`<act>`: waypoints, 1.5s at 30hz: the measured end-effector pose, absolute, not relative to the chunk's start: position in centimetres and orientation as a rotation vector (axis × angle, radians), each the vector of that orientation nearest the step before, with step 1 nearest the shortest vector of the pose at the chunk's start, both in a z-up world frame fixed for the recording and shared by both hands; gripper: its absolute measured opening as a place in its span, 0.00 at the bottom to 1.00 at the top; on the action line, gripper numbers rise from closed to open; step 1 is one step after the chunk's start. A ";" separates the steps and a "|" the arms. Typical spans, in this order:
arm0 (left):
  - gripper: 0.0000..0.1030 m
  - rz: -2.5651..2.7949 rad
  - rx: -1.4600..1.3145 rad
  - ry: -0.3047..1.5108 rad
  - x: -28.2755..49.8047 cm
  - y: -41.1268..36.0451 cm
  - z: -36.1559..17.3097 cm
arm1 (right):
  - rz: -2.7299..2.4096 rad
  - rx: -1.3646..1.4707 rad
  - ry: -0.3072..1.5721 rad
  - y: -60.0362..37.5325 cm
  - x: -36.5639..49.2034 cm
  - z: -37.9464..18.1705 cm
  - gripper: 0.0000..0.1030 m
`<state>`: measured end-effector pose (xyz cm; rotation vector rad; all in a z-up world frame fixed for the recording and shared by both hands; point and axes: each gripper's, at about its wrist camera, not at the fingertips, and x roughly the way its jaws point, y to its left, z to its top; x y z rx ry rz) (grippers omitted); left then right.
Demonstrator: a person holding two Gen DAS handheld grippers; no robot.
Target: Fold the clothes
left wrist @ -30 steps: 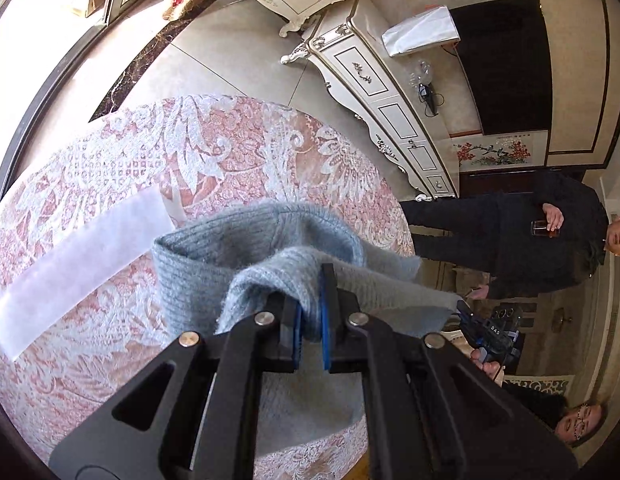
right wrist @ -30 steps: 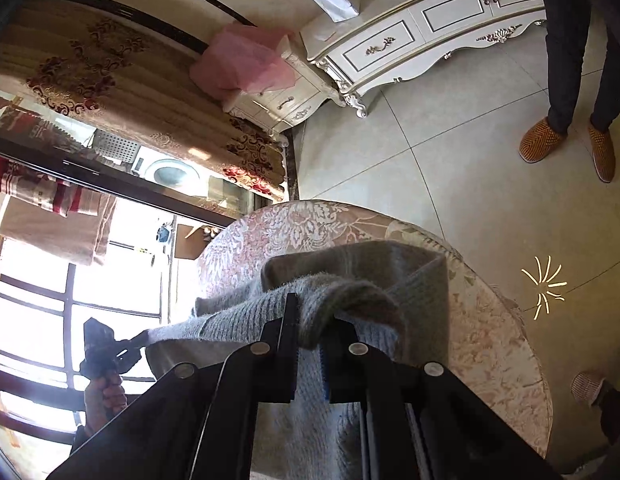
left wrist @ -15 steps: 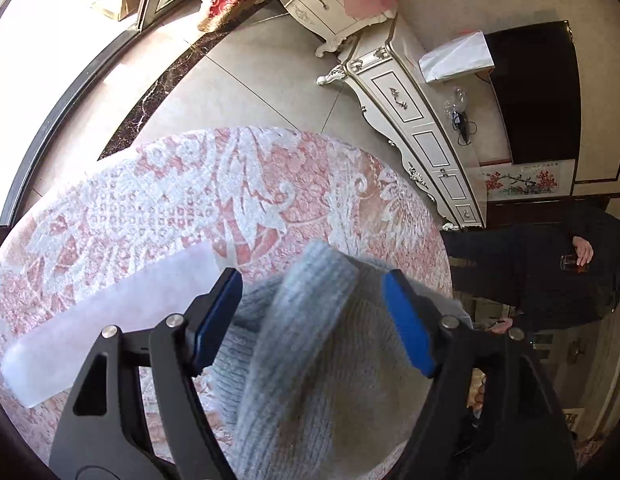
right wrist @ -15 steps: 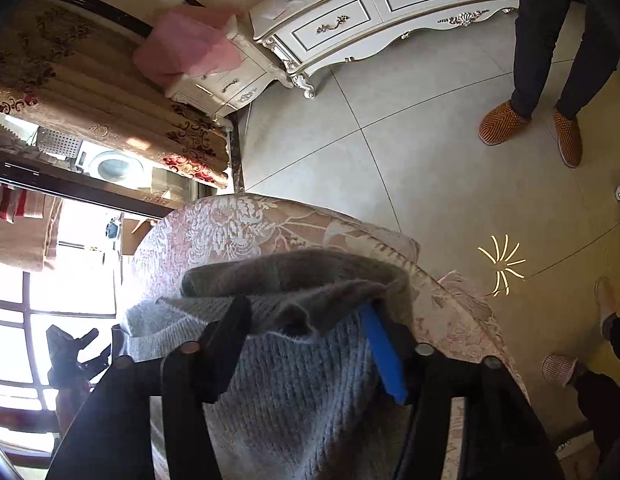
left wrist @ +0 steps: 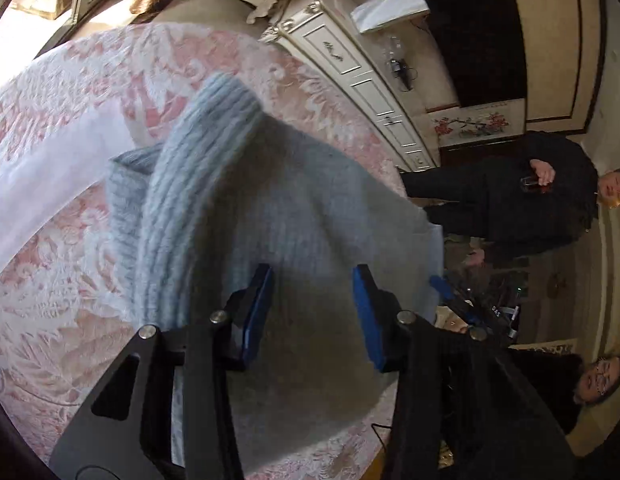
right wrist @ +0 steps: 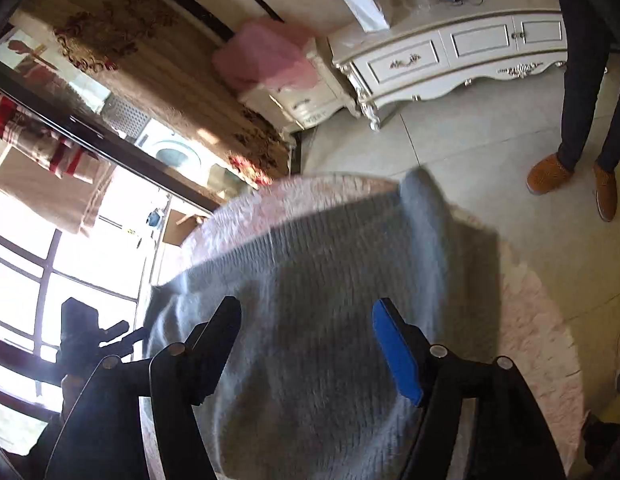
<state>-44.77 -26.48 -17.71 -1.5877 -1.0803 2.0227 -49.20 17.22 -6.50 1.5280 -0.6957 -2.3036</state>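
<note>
A grey knitted sweater [left wrist: 278, 216] is lying folded on the round table [left wrist: 50, 280] under its pink-and-white lace cloth, filling the middle of both views. In the left wrist view, the left gripper [left wrist: 313, 308] is hanging over the knit at lower centre, its jaws closing with a clear gap between the blue pads; they are gripping nothing. This view alone is showing a ribbed sleeve [left wrist: 190, 184] lying across the sweater toward the upper left, a white strip [left wrist: 50, 176] on the cloth at the left edge, and two onlookers at the right.

In the right wrist view, the right gripper [right wrist: 306, 340] is hovering at lower centre with its jaws opening wide and holding nothing, the sweater [right wrist: 329, 280] lying beneath. Only here are a curtain [right wrist: 150, 48], a pink bag [right wrist: 266, 56] and a window showing; the other gripper is appearing at lower left.
</note>
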 end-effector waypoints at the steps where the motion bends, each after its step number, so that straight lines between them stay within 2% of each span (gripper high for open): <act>1: 0.41 2.043 -1.607 -1.078 -44.8 -26.9 -18.3 | -2.322 1.583 -0.704 17.3 -49.4 -8.2 0.67; 4: 0.45 2.036 -1.559 -1.120 -44.4 -28.5 -17.3 | -2.371 1.616 -0.768 18.0 -49.9 -9.5 0.64; 6: 0.60 2.103 -1.493 -1.105 -43.3 -30.1 -15.3 | -2.420 1.592 -0.791 17.8 -49.7 -8.1 0.64; 8: 0.81 2.258 -1.479 -1.021 -41.6 -31.9 -13.8 | -2.429 1.503 -0.755 16.0 -48.6 -5.4 0.65; 9: 0.85 2.300 -1.469 -1.008 -40.6 -32.8 -13.7 | -2.423 1.466 -0.739 14.8 -48.1 -4.3 0.67; 12: 0.87 2.176 -1.453 -1.181 -38.5 -34.6 -16.2 | -2.284 1.427 -0.717 8.6 -46.4 -2.9 0.70; 16: 0.86 1.931 -1.373 -1.371 -38.1 -34.4 -20.1 | -2.180 1.388 -0.782 -0.3 -43.8 -4.2 0.72; 18: 0.83 1.855 -1.309 -1.441 -38.8 -34.6 -21.3 | -2.209 1.423 -0.663 -4.1 -42.2 -5.2 0.72; 20: 0.76 1.802 -1.253 -1.472 -40.0 -34.7 -21.9 | -2.238 1.462 -0.519 -7.5 -40.6 -6.1 0.72; 22: 0.71 1.794 -1.256 -1.445 -41.4 -34.7 -22.0 | -2.263 1.472 -0.476 -8.9 -39.5 -6.5 0.72; 25: 0.66 1.753 -1.274 -1.367 -43.3 -33.4 -22.1 | -2.214 1.499 -0.559 -9.2 -39.5 -7.5 0.72; 28: 0.66 1.760 -1.321 -1.213 -44.3 -31.4 -21.5 | -2.246 1.519 -0.614 -8.7 -40.5 -8.5 0.72; 29: 0.61 1.764 -1.338 -1.173 -44.4 -30.9 -21.5 | -2.230 1.534 -0.648 -8.5 -40.8 -9.0 0.72; 30: 0.53 1.757 -1.367 -1.140 -44.6 -30.3 -21.7 | -2.212 1.550 -0.683 -8.2 -41.1 -9.5 0.72; 31: 0.16 1.731 -1.415 -1.121 -44.7 -29.8 -22.3 | -2.199 1.562 -0.711 -8.0 -41.3 -9.9 0.72; 32: 0.10 1.711 -1.440 -1.111 -44.7 -29.5 -22.7 | -2.202 1.559 -0.713 -8.0 -41.3 -9.9 0.72; 40: 0.09 1.750 -1.374 -1.105 -44.7 -30.0 -20.3 | -2.246 1.468 -0.846 -6.6 -41.5 -8.0 0.72; 45: 0.09 1.753 -1.379 -1.107 -45.2 -29.7 -19.9 | -2.229 1.487 -0.845 -7.8 -41.6 -8.4 0.72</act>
